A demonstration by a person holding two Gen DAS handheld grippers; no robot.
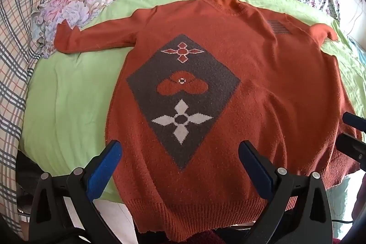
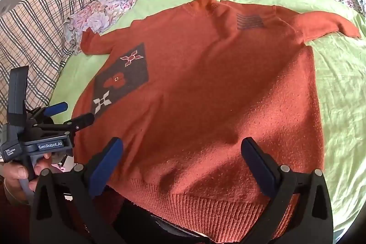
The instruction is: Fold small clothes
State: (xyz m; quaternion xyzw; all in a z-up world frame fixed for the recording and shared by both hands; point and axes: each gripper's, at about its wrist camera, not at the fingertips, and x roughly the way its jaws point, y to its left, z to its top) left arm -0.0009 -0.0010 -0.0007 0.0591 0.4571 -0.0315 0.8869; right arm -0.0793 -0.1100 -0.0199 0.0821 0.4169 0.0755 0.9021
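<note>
While both the left gripper (image 1: 180, 150) and right gripper (image 2: 183, 148) gape empty above its hem, the sweater (image 1: 263, 84) could bunch if only one layer gets pinched.

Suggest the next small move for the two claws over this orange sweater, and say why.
Probably lower both claws to the ribbed hem and close on it. The orange sweater already lies spread flat on the green sheet, sleeves out to either side, so no smoothing seems needed. The left claw and right claw are both wide open, holding nothing, near that hem.
</note>
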